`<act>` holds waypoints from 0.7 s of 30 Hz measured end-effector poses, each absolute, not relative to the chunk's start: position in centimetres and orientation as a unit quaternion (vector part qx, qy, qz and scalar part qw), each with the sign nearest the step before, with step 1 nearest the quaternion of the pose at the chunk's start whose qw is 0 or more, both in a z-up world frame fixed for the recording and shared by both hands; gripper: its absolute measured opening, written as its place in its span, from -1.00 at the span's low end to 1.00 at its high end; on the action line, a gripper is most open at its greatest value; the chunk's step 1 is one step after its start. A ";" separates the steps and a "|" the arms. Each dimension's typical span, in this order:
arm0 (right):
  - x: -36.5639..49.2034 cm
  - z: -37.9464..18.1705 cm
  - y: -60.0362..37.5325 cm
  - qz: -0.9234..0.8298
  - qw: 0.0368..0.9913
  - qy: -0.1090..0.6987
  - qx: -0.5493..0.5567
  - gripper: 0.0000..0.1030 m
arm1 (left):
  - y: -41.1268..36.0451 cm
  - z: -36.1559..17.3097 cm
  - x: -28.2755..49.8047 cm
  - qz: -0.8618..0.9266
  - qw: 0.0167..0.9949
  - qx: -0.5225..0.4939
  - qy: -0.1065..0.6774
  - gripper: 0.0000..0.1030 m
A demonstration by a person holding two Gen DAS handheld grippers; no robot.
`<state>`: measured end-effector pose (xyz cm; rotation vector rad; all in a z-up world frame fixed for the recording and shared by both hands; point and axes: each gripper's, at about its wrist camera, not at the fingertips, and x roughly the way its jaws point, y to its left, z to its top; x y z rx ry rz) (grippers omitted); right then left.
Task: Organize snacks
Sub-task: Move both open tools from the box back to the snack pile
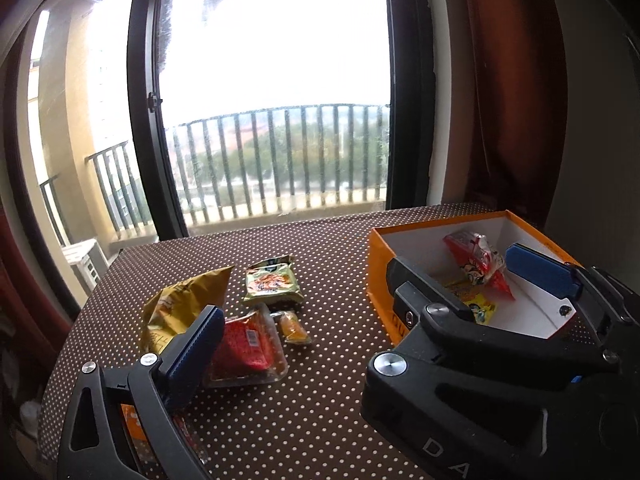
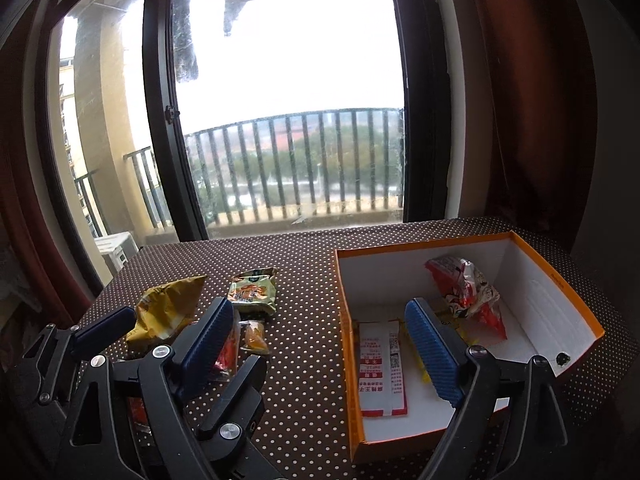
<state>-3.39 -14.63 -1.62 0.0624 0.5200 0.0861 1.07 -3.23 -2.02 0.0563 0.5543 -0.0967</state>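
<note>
Table under a brown cloth with white polka dots [image 2: 304,292], window with balcony railing [image 2: 296,168] behind. At 9 o'clock of the right wrist view, the left gripper [image 2: 174,330] stands with its blue-padded jaws wide apart and nothing clamped; a crumpled gold-yellow foil chip bag [image 2: 166,314] lies on the cloth between and behind its fingers, pads not pressing on it. Just beside the bag toward 3 o'clock: a green-and-orange flat snack packet [image 2: 252,294], a small orange sweet in clear wrap [image 2: 256,338] just below it, and a red snack in a clear plastic wrapper [image 1: 244,346], the last partly hidden by the gripper finger. All four loose snacks lie on the cloth, well apart from the container. At 3 o'clock sits an open orange cardboard box with white inner walls [image 2: 560,292]. Contents: a red-and-white flat sachet with printed text [image 2: 382,372] lying on the box floor at its 7 o'clock corner; a yellow packet [image 1: 478,306] near the middle, mostly hidden; a red-and-silver crinkled snack bag [image 2: 466,294] leaning toward the 1 o'clock wall. The right gripper [image 1: 448,284] hangs over the box, jaws spread wide, holding nothing; one finger sits over the box's near wall, the other over its interior.
</note>
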 end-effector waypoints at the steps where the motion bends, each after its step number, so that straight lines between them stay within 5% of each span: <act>1: -3.5 -1.8 -14.2 0.045 0.965 0.257 0.031 0.75 | -2.7 -2.3 1.0 -0.045 0.960 0.027 0.276 0.94; 21: -1.5 -8.8 -6.0 0.105 0.941 0.320 0.035 0.83 | 5.3 -8.8 1.5 0.020 0.942 0.001 0.334 0.99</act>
